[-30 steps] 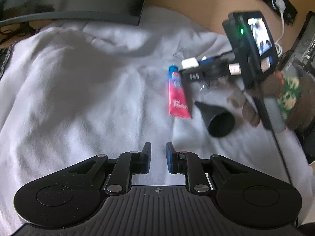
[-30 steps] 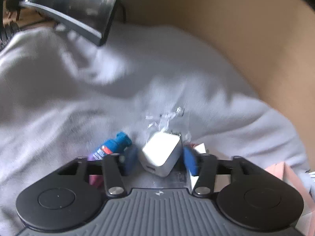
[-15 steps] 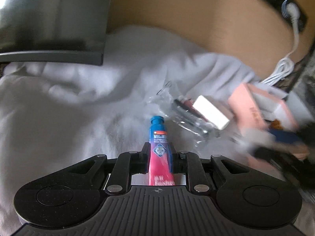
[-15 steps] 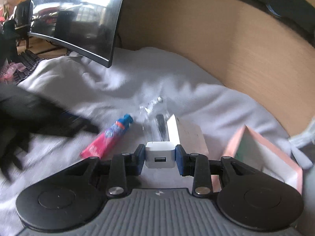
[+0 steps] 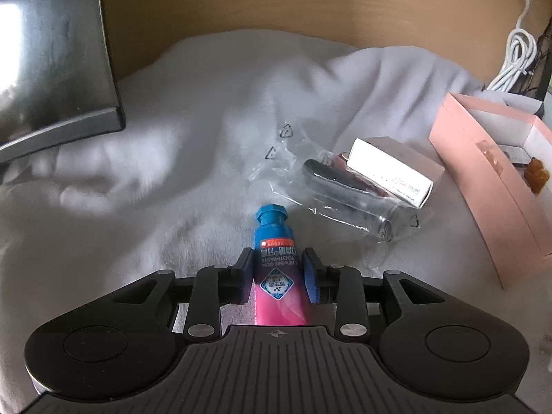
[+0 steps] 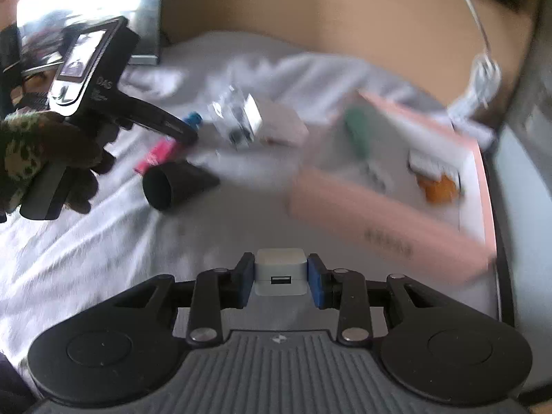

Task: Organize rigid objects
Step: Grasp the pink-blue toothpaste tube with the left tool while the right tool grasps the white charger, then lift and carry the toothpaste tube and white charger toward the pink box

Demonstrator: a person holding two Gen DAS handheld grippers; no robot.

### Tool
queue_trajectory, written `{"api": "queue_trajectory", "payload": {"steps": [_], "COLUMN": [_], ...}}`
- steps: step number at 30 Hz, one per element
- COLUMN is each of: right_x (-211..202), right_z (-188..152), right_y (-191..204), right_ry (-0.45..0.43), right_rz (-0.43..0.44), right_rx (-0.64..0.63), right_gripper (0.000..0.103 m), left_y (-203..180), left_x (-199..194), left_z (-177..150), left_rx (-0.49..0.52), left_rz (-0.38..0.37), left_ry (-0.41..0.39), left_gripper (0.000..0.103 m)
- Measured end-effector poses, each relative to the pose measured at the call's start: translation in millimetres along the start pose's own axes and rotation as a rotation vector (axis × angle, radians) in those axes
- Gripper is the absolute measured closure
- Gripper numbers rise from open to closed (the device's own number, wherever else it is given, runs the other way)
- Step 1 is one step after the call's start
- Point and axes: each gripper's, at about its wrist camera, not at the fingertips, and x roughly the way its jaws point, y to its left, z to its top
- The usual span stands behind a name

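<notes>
My left gripper (image 5: 278, 270) is shut on a pink toothpaste tube with a blue cap (image 5: 274, 241), which lies on the white cloth (image 5: 138, 189). My right gripper (image 6: 280, 277) is shut on a white USB charger cube (image 6: 280, 269), held above the cloth in front of the open pink box (image 6: 390, 220). The pink box also shows at the right of the left wrist view (image 5: 490, 179). In the right wrist view the left gripper (image 6: 186, 134) reaches over the toothpaste tube (image 6: 157, 155).
A clear bag with dark items (image 5: 345, 193) and a white carton (image 5: 393, 169) lie next to the tube. A black funnel (image 6: 176, 183) lies on the cloth. A monitor (image 5: 51, 51) stands at the left, a white cable (image 5: 514, 58) at the right. The box holds small items.
The left gripper moved in and closed on the toothpaste tube. The right gripper closed on the white charger, lifted it and carried it back toward the pink box.
</notes>
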Motion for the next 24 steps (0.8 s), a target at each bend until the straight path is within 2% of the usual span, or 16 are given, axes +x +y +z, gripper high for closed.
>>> {"api": "queue_trajectory", "payload": {"steps": [5,9,14,17,21,24], "right_x": [-0.9,0.1,6.3,5.7,5.4,6.5], "right_z": [-22.2,-31.4,-41.3,-47.5,-51.5,-54.9], "right_y": [-11.7,-20.9,-28.6,-28.4,-24.6,-19.8], "right_ry": [0.030,0.044,0.073,0.051,0.033,0.020], "right_rz": [0.010,0.024,0.043,0.060,0.077,0.091], "right_rx": [0.070,0.108,0.128,0.126,0.102,0.068], "right_gripper": [0.071,0.071,0.060,0.055,0.046,0.035], "left_y": [10.6,18.8,32.3,34.0,23.8,10.9], "left_x": [-7.6,-21.1,-61.3,-91.3,-129.3,-146.8], "left_z": [-5.2,-12.2,-32.8,-46.6,-67.0,-81.7], "left_rx": [-0.058,-0.084,-0.155,-0.179,-0.175,-0.169], "left_rz": [-0.051,-0.079,-0.123,-0.154,-0.207,-0.239], "left_ry": [-0.006,0.031,0.040,0.046,0.065,0.089], "left_gripper": [0.070,0.071,0.071,0.071,0.071,0.071]}}
